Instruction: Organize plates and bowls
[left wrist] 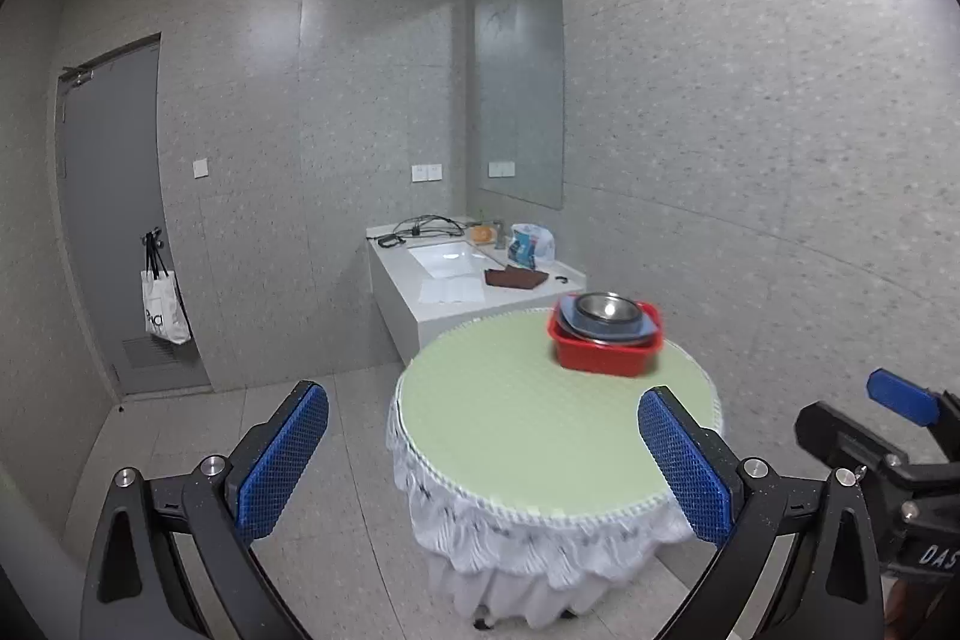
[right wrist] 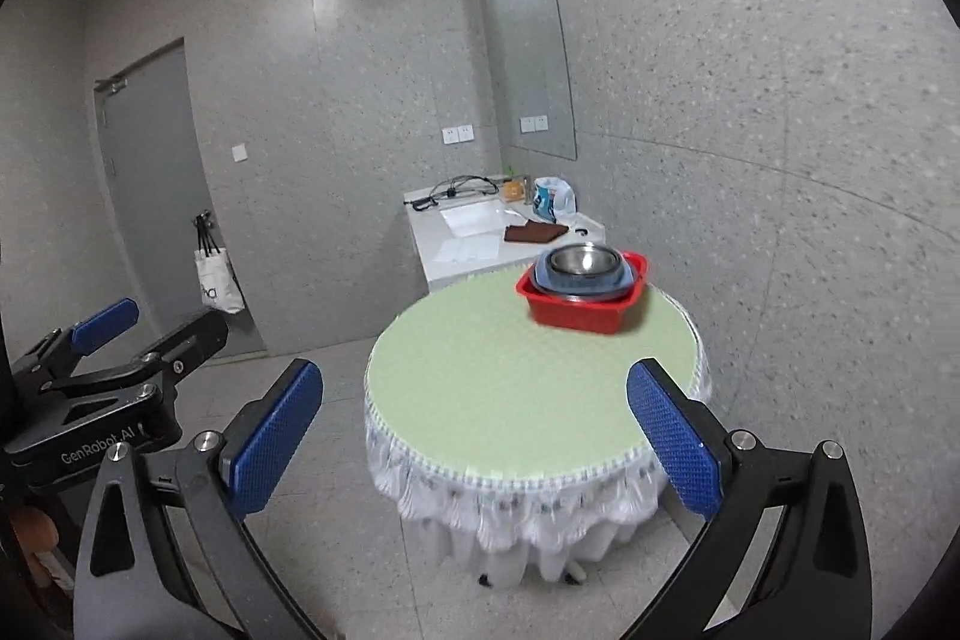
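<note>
Left wrist view: the left gripper (left wrist: 483, 460) hangs well short of the round worktop with pale green top and white frilled skirt (left wrist: 510, 436), jaws spread wide, nothing between the blue pads. The right gripper (right wrist: 474, 436) sits beside it at about the same standoff, likewise released and empty; each shows at the edge of the other's view. The task's things are gathered at the far right side of the worktop: a red rectangular plastic basin (left wrist: 605, 353) holding a stack of what looks like blue-grey plates (left wrist: 567, 319) with a shiny steel bowl (left wrist: 606, 309) nested on top. How many pieces lie under the bowl cannot be told from here. The rest of the green surface carries nothing I can see. Behind the worktop stands a white sink counter (left wrist: 456, 292) with cables, a brown cloth and a bag. Judgement: this reads as the approach step, nothing grasped yet. The next move calls for closing in on the basin and coming down over the steel bowl's rim. The metal may be slick, so a firm pinch on the rim seems wise, perhaps with the other gripper steadying the basin.
</note>
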